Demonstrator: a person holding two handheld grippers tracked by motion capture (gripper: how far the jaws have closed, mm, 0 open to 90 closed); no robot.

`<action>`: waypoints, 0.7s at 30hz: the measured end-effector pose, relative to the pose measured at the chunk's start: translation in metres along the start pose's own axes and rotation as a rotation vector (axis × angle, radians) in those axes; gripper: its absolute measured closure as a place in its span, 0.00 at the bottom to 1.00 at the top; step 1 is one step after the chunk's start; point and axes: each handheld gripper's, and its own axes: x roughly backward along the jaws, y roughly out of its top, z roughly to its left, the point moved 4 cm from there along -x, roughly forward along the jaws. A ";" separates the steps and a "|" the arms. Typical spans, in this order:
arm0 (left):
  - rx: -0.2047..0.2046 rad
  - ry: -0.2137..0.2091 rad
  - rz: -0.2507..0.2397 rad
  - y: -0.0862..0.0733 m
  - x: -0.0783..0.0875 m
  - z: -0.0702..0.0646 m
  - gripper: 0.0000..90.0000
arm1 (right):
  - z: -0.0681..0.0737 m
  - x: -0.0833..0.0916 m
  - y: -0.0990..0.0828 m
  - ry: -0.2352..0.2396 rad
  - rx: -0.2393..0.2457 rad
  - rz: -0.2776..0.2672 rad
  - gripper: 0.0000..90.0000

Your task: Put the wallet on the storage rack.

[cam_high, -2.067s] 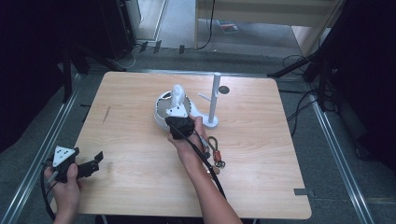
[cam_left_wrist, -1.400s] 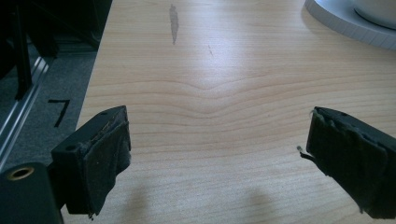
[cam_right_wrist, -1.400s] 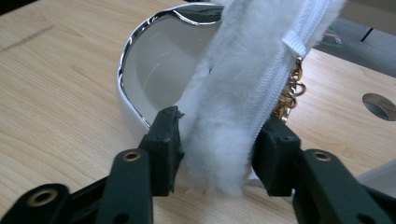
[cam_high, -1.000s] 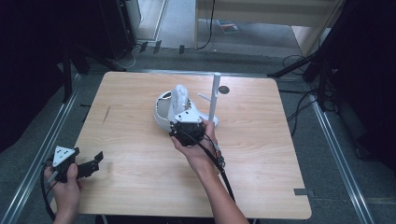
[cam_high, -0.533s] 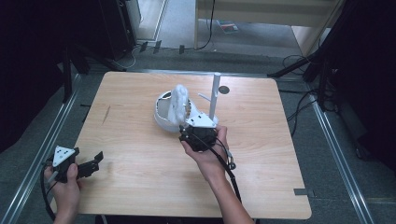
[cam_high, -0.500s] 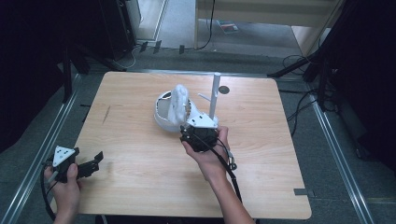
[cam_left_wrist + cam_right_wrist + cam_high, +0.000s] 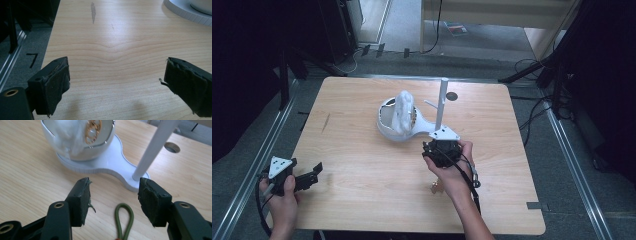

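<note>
Olive-green cord loop (image 7: 124,216) lying on the light wooden table (image 7: 362,165) toward its near edge, between the half-open, empty jaws of the right gripper (image 7: 113,195), left gripper (image 7: 117,82) wide open, empty at the near left corner, white stand with pole (image 7: 117,165) beyond.

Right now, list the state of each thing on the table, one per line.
White stand with upright pole: standing, pole bare.
White fluffy ball in the stand's bowl: resting inside.
Green cord loop: flat on the table, ungripped.
Left gripper: open, empty.
Right gripper: open above the loop.
</note>
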 end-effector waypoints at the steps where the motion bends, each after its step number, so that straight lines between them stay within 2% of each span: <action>1: 0.000 0.000 0.001 0.000 0.000 0.000 0.08 | -0.002 0.000 -0.002 -0.001 -0.004 0.011 0.49; 5: 0.000 0.002 0.002 0.000 0.000 0.000 0.08 | -0.008 -0.001 -0.011 -0.005 -0.010 0.056 0.49; 10: 0.000 0.002 0.001 0.000 0.000 0.000 0.08 | -0.012 -0.002 -0.019 -0.013 0.011 0.102 0.48; 16: 0.001 0.001 0.000 0.000 0.000 0.000 0.08 | -0.018 -0.004 -0.031 -0.010 -0.003 0.159 0.49; 18: 0.000 0.001 0.001 0.000 0.000 0.000 0.08 | -0.022 -0.006 -0.035 -0.035 -0.005 0.202 0.50; 21: 0.000 0.001 0.005 0.000 0.000 0.000 0.08 | -0.028 -0.006 -0.040 -0.036 -0.011 0.253 0.50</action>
